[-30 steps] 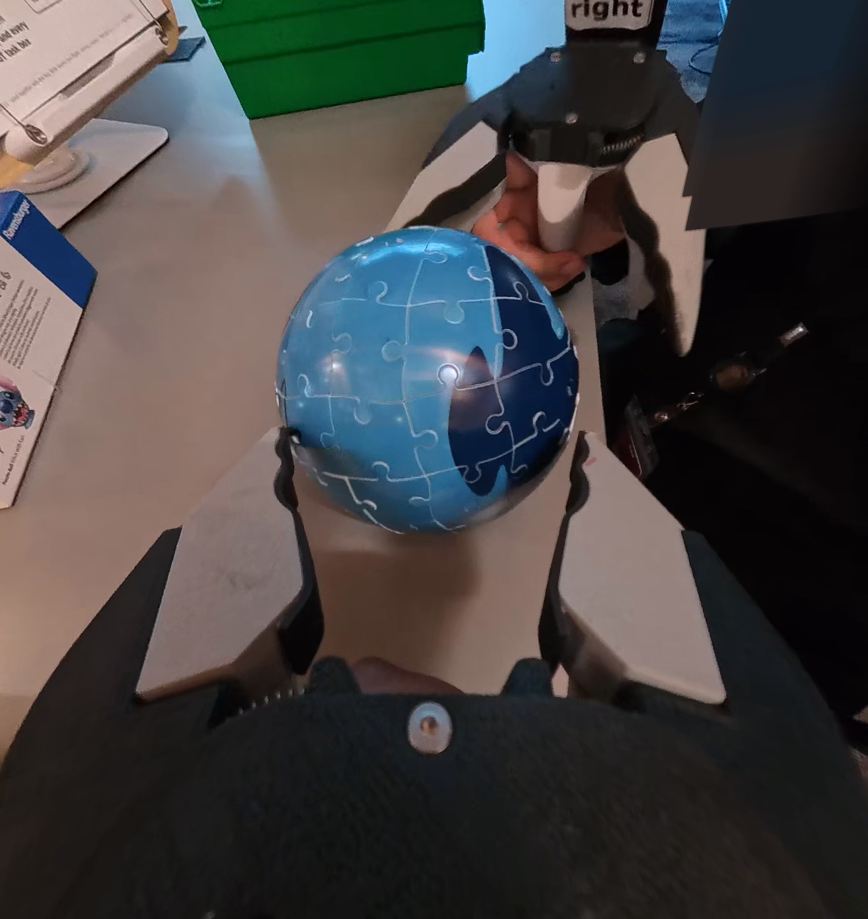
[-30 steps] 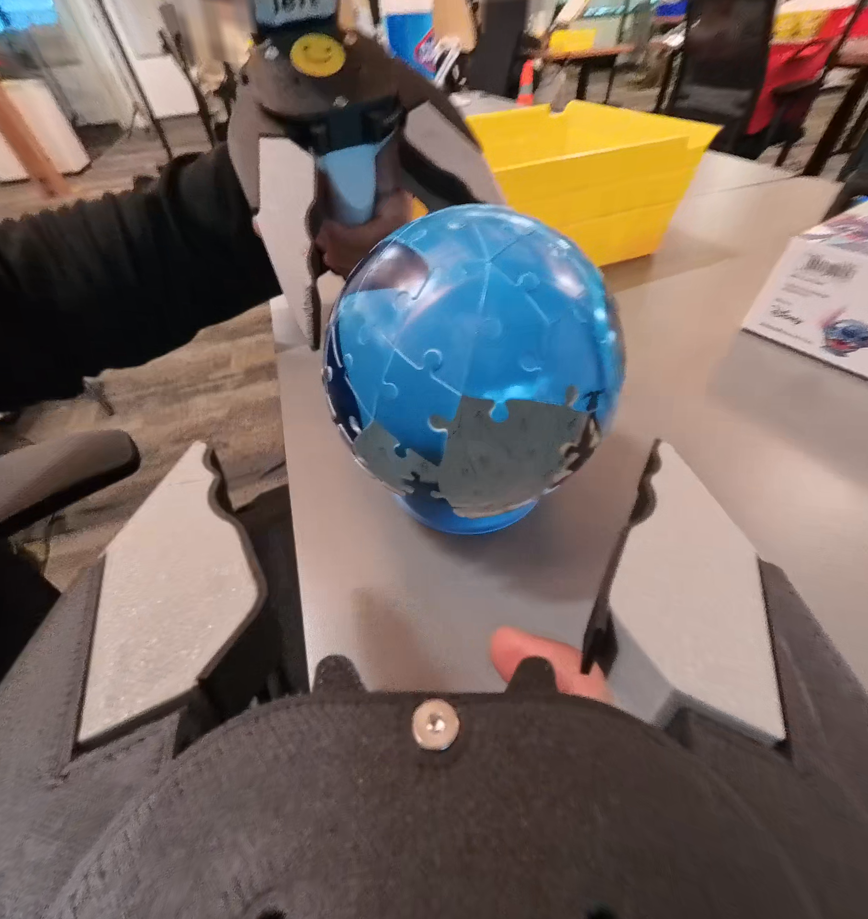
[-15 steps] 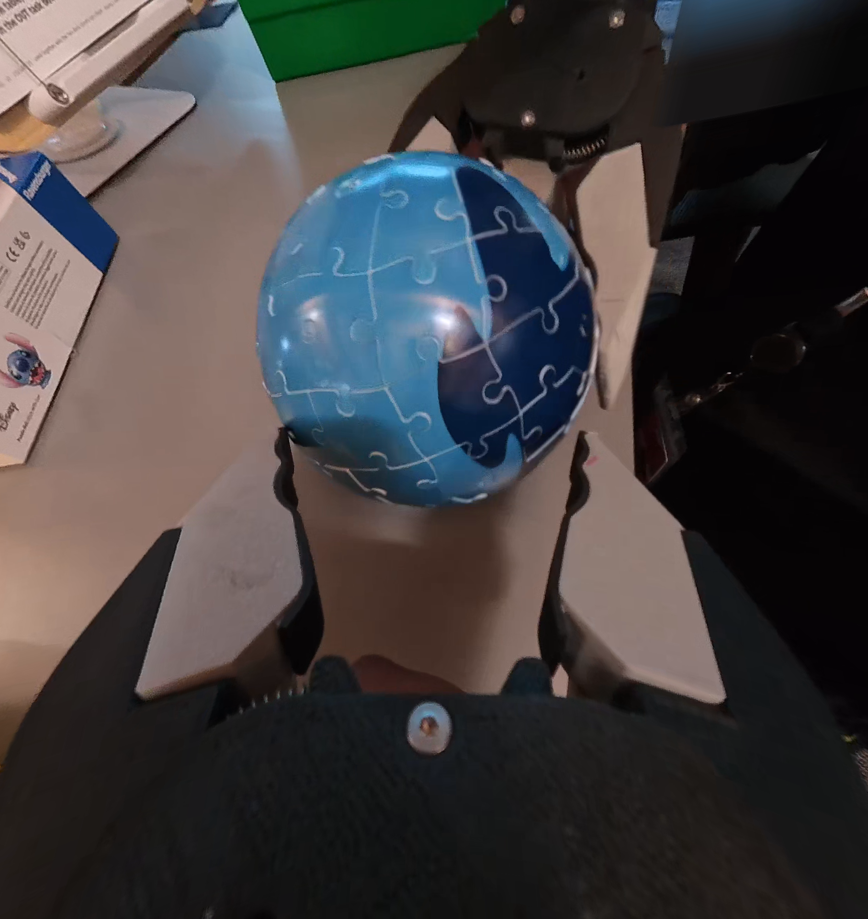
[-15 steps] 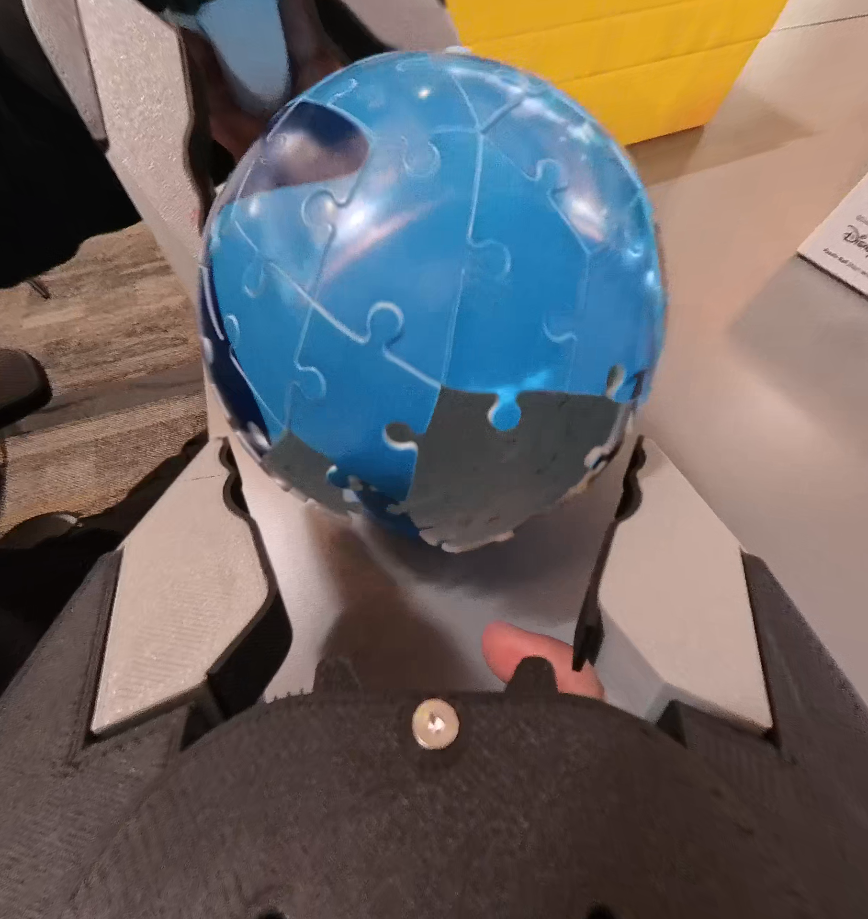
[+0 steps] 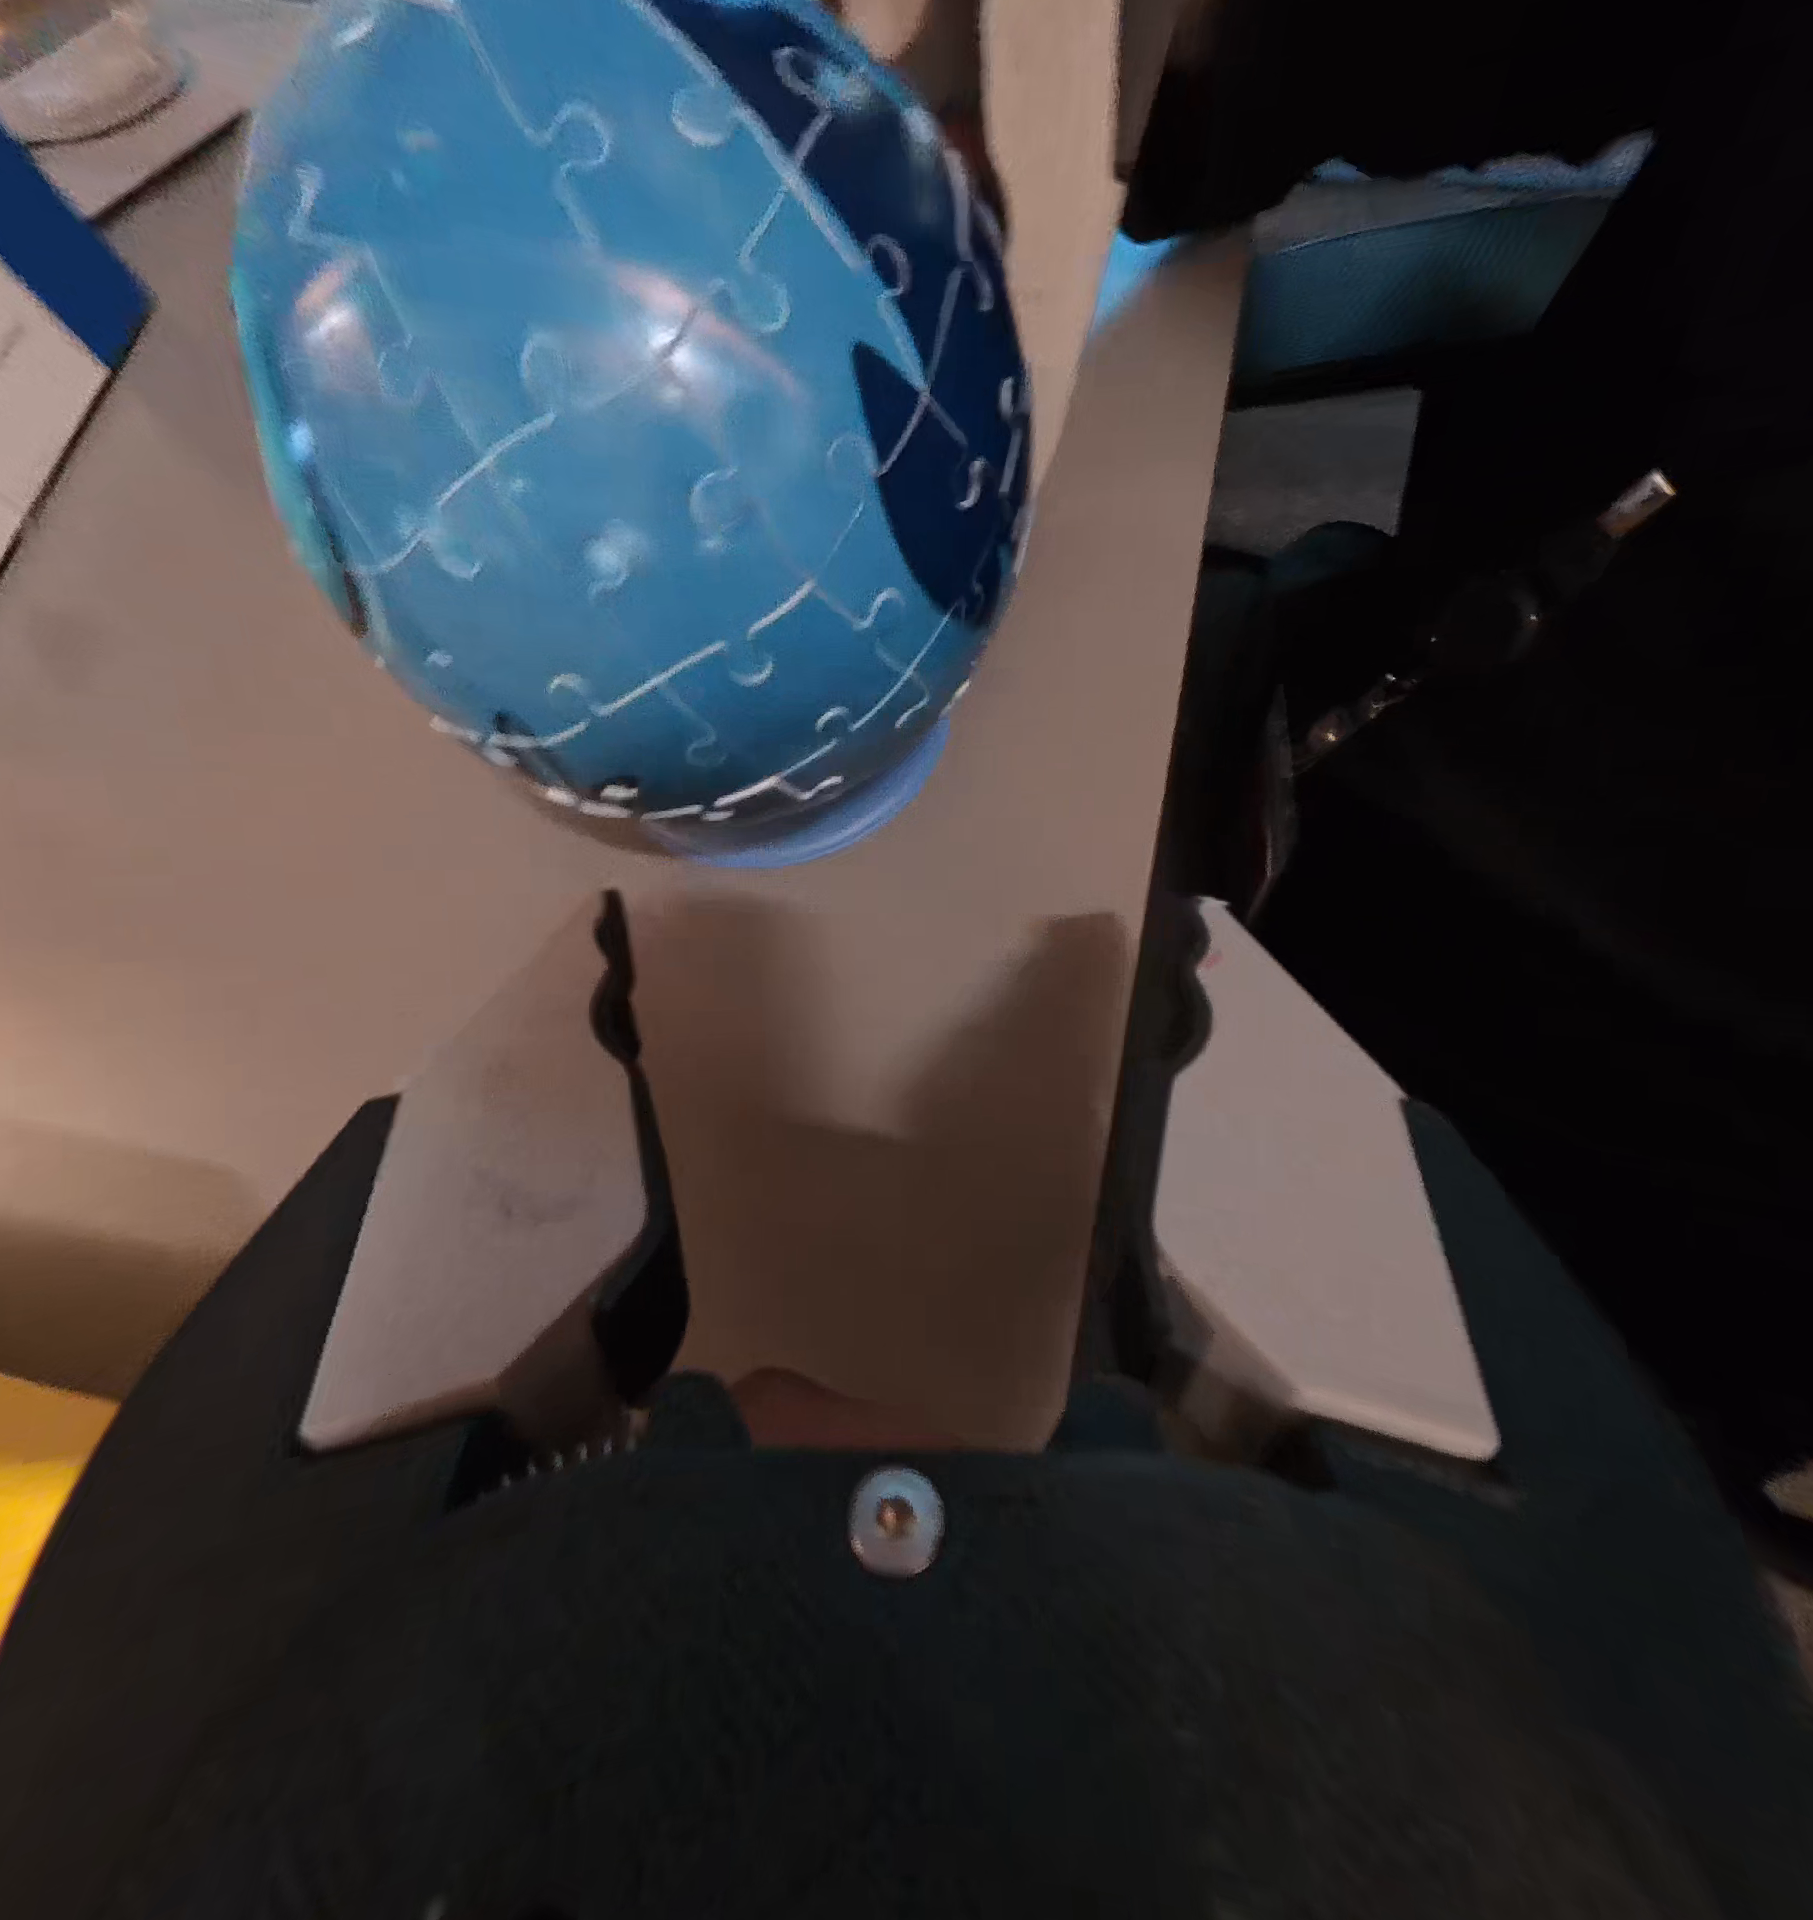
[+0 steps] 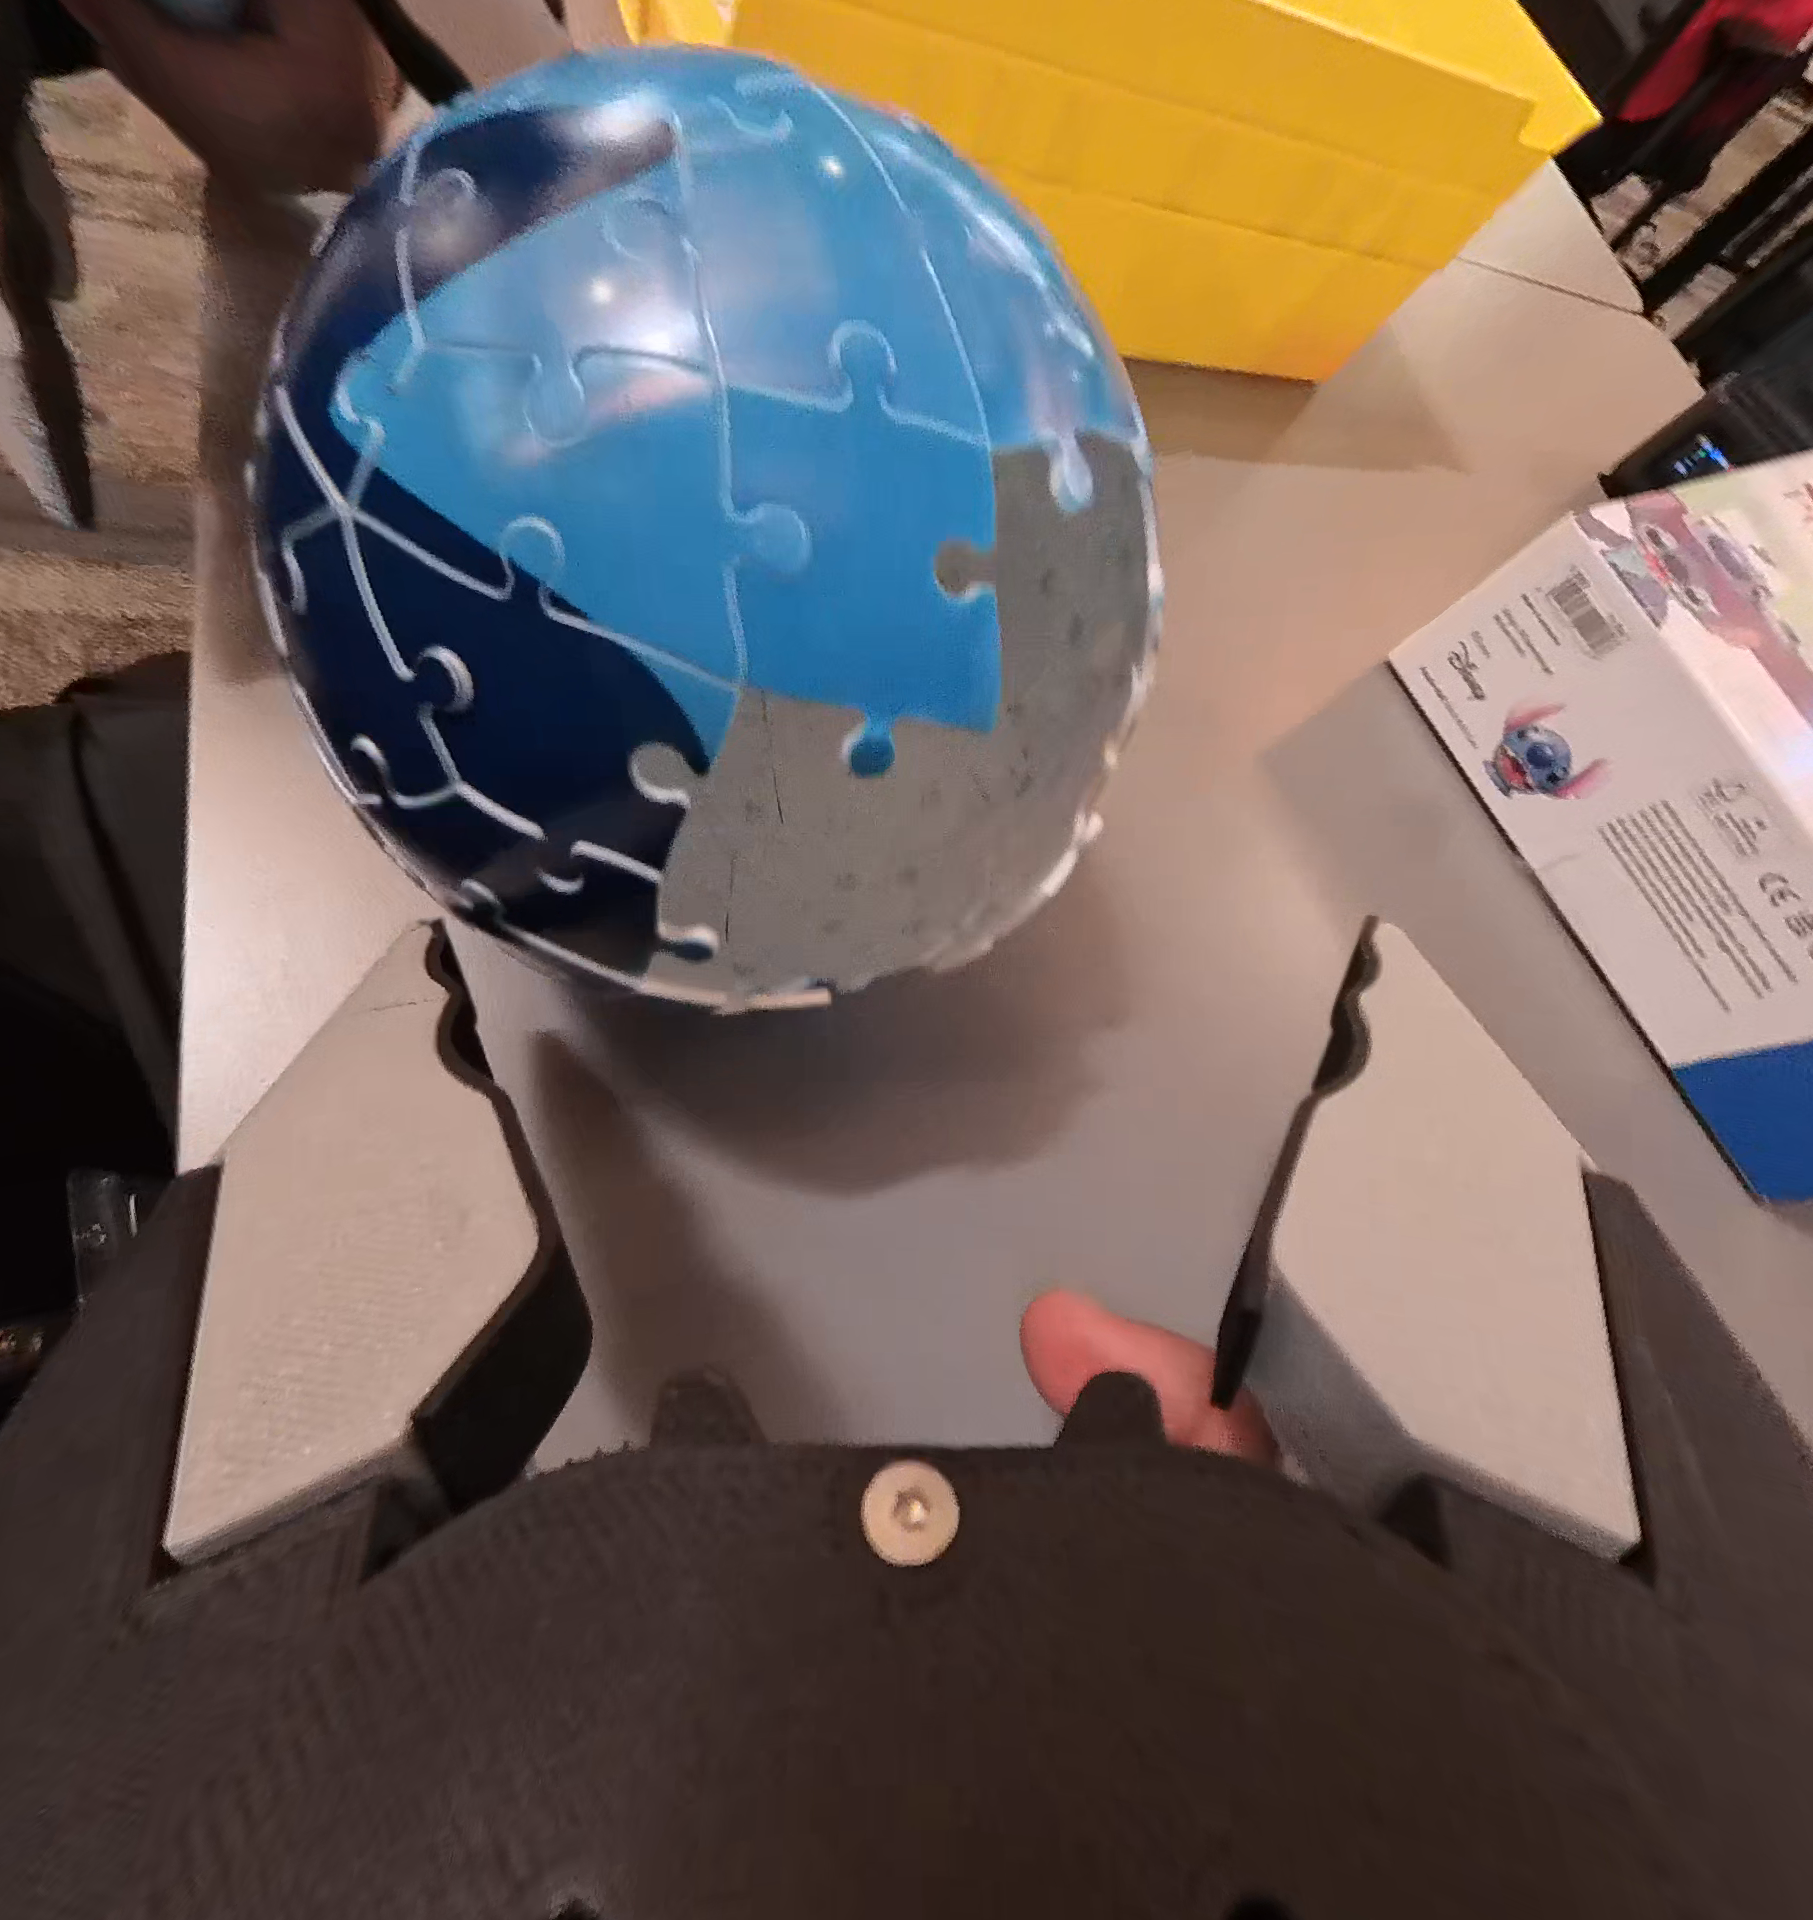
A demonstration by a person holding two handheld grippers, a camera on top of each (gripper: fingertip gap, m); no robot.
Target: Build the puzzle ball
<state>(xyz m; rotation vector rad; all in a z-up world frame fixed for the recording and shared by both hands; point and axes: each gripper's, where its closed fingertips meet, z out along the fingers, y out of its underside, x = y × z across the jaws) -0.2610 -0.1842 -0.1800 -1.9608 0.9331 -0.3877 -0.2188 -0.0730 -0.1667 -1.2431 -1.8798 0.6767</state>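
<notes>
The puzzle ball (image 6: 704,540) is light and dark blue and stands on the grey table (image 6: 881,1195), just beyond my right gripper (image 6: 902,945). That gripper is open and empty, with its fingertips below the ball's two sides. A grey unfinished patch (image 6: 881,831) shows on the ball's lower right. In the left wrist view the ball (image 5: 632,416) is blurred and rests on a pale blue ring base (image 5: 829,821). My left gripper (image 5: 897,935) is open and empty, a little short of the ball.
A white and blue puzzle box (image 6: 1660,779) lies right of the ball; it also shows in the left wrist view (image 5: 19,332). A yellow bin (image 6: 1141,156) stands behind. The table edge (image 5: 1141,727) runs close to the ball, with dark floor beyond.
Both grippers have come closer to the ball, which now looks larger in both views. The right wrist view has swung round, showing more dark blue and the grey patch farther right. Both stay open.
</notes>
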